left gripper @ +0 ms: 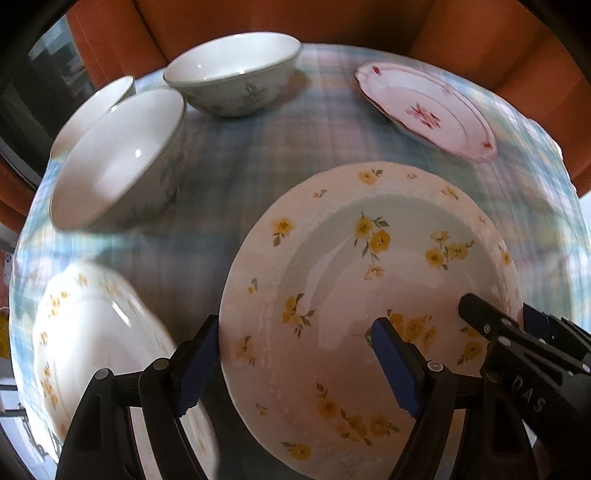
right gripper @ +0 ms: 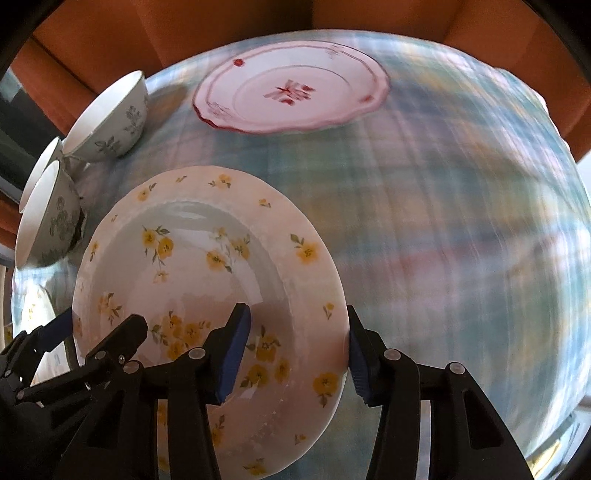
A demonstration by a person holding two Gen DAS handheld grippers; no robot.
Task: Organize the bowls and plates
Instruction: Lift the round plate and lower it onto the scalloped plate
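Note:
A yellow-flowered deep plate (left gripper: 369,288) is held above the table by both grippers. My left gripper (left gripper: 295,365) is shut on its left rim, one finger under the rim and one inside. My right gripper (right gripper: 295,354) is shut on its right rim (right gripper: 325,332) and also shows in the left wrist view (left gripper: 517,332). A second yellow-flowered plate (left gripper: 96,350) lies at the lower left. A pink-flowered plate (right gripper: 291,92) lies at the far side. Three white bowls with grey-green flowers (left gripper: 122,158) (left gripper: 232,74) (left gripper: 92,110) stand at the far left.
The round table (right gripper: 461,221) has a blue-green plaid cloth. Orange chair backs (left gripper: 295,18) ring its far side. A dark glass surface (left gripper: 44,74) shows at the far left. The left gripper's fingers (right gripper: 55,328) show at the right wrist view's lower left.

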